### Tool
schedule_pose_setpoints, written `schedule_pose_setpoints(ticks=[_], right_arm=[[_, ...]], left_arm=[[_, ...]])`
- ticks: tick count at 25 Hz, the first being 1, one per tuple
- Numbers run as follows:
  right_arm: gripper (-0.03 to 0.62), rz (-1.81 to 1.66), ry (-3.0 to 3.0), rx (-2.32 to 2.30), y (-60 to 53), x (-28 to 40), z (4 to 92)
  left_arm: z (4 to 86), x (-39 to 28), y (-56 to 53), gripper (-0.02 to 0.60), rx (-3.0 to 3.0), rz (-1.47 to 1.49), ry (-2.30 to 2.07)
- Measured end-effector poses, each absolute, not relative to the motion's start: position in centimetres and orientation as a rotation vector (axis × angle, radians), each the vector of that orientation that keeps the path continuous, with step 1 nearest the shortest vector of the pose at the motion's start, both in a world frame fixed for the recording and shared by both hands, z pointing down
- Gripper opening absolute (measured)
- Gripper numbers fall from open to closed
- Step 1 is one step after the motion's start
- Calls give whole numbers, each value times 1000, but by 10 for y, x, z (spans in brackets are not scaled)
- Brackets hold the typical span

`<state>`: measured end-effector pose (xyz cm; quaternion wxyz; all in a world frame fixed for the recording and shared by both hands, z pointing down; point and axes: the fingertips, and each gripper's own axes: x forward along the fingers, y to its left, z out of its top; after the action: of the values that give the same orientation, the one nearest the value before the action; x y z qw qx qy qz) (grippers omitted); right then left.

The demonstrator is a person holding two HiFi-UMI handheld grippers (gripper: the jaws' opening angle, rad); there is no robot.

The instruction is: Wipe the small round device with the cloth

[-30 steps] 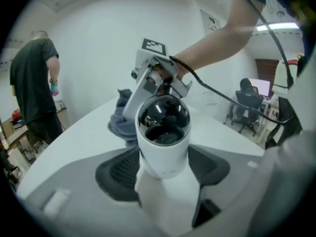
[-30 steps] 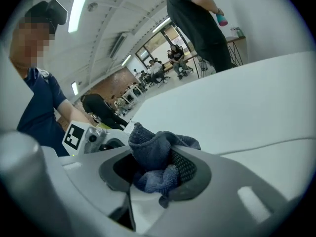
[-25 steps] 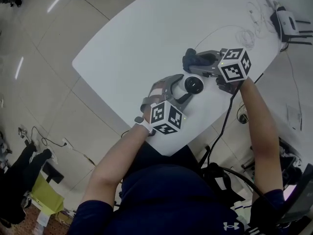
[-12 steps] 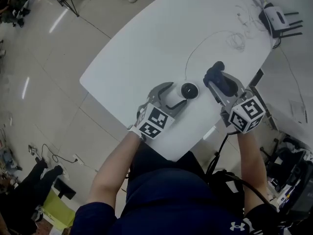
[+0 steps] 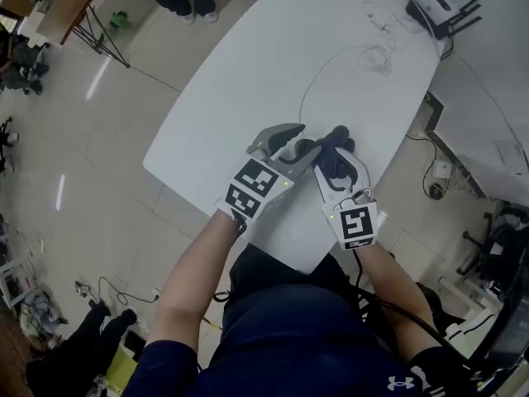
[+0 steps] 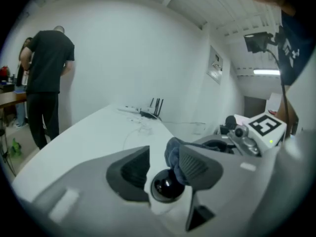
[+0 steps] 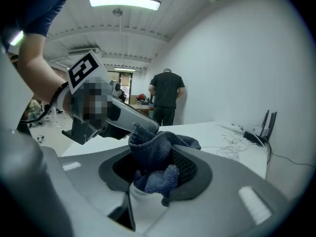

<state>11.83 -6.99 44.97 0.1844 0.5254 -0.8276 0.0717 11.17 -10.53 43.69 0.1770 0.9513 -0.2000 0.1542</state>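
Centre frame, the left hand-held gripper [image 6: 165, 171], jaws just closing, grips the small round device [image 6: 167, 187]; the right hand-held gripper [image 7: 155, 169] pinches the cloth [image 7: 148, 142] against it.

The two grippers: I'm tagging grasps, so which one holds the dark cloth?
The right gripper: its jaws clamp the dark blue cloth. The left gripper has just closed its jaws on the small round device instead.
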Motion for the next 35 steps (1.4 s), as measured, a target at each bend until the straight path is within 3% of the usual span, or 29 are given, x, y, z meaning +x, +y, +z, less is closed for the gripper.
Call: schedule_pose_setpoints(ticks=[9, 19, 24, 30, 35], right_arm=[[161, 350, -2270, 1594, -45, 137, 488], [161, 401, -2022, 1407, -33, 129, 560], [161, 410, -1998, 1444, -30, 135, 542], [160, 277, -2129, 1665, -31, 119, 446], [161, 395, -2016, 1669, -32, 119, 492]], left_arm=[[468, 130, -88, 184, 2708, 653, -458], [479, 131, -85, 169, 2744, 760, -464], [480, 133, -86, 167, 2742, 774, -478], [479, 131, -89, 166, 2733, 770, -482], [469, 129, -87, 161, 2662, 747, -446]])
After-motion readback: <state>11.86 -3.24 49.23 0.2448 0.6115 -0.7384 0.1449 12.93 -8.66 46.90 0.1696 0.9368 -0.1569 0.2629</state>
